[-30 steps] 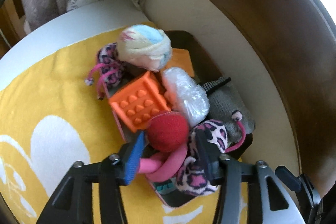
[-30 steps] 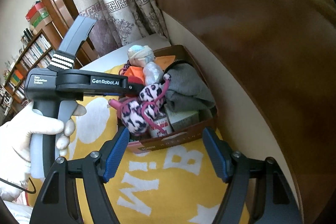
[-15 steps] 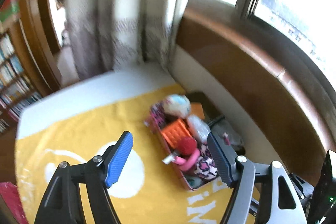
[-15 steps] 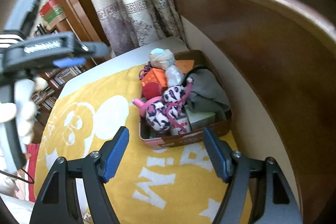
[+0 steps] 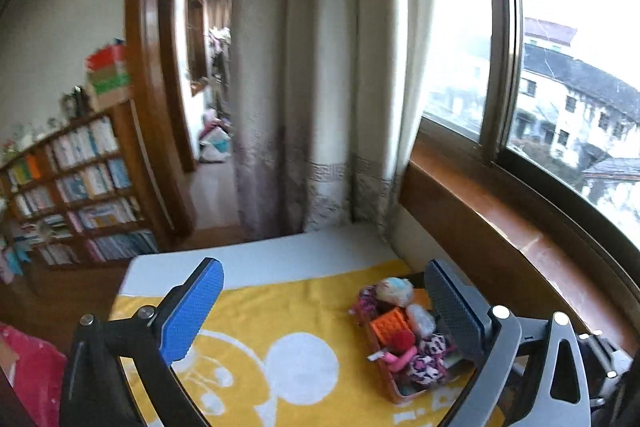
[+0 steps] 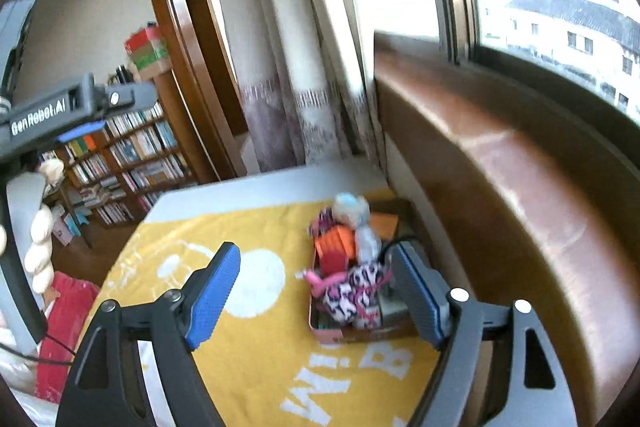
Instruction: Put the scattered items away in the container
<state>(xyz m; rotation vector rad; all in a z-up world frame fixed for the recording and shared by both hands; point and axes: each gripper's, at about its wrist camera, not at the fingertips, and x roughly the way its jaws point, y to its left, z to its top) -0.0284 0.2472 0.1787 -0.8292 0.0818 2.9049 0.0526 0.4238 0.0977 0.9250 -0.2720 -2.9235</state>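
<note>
The box is seen heaped with toys on the yellow blanket beside the wooden wall. Nothing is held: the jaws of the left hand-held gripper and right hand-held gripper are opening wide. The heap is judged unstable, so the top ball could be tipped out by any knock.

My left gripper is opening wide with nothing in it. My right gripper is opening too. My gloved hand, I think, holds the left one.
</note>
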